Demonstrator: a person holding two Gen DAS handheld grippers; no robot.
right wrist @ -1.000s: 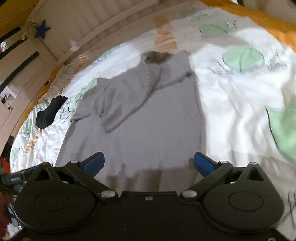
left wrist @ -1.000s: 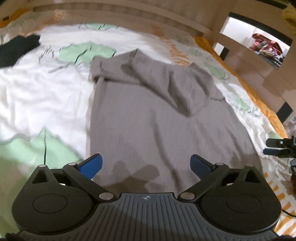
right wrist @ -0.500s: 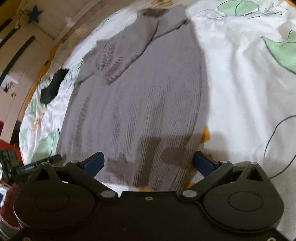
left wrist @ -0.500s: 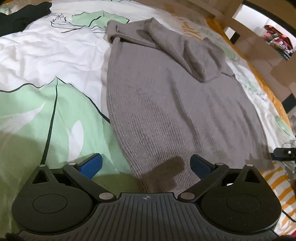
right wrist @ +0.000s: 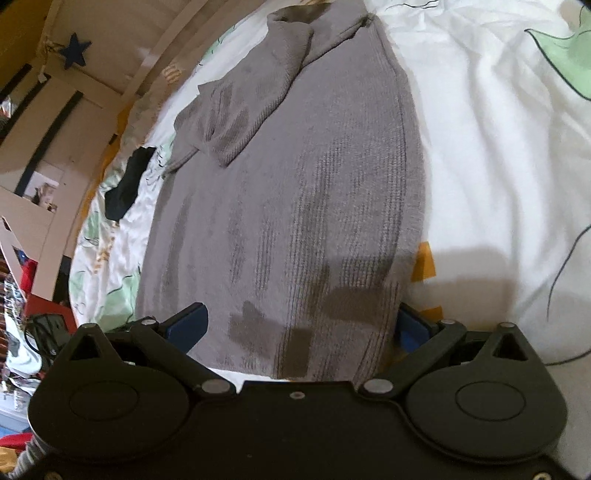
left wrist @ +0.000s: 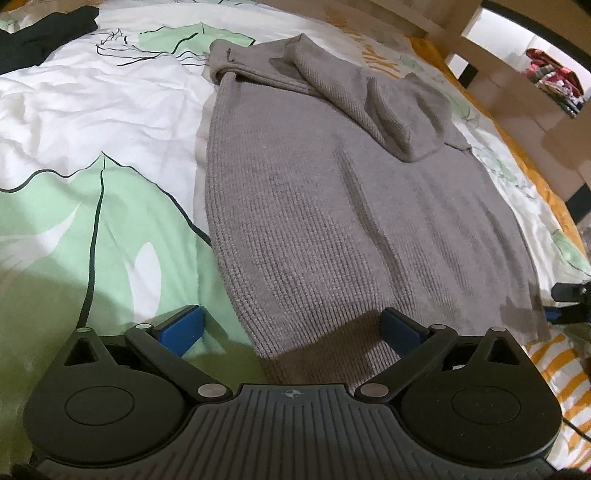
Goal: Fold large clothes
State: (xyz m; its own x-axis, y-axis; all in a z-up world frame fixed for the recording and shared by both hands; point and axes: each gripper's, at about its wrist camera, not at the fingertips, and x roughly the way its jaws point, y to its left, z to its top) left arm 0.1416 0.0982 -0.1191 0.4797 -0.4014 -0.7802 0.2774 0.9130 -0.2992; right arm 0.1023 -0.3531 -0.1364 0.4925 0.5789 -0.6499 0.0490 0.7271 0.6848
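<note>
A grey knitted sweater (left wrist: 332, 206) lies flat on the bed, sleeves folded across its far end; it also shows in the right wrist view (right wrist: 295, 192). My left gripper (left wrist: 291, 330) is open, low over the sweater's near hem at its left corner. My right gripper (right wrist: 303, 326) is open, low over the hem at the right corner, its right fingertip (right wrist: 412, 326) partly behind the hem edge. The right gripper's tips show at the right edge of the left wrist view (left wrist: 569, 299).
The bed has a white duvet (left wrist: 92, 122) with green leaf prints. A dark garment (left wrist: 40, 29) lies at the far left; it shows in the right wrist view (right wrist: 129, 181). Wooden bed frame and shelves (left wrist: 517, 74) stand beyond.
Both grippers have moved down and closer to the sweater's near hem, each toward its own corner. Both stay open. The sweater has not moved.
</note>
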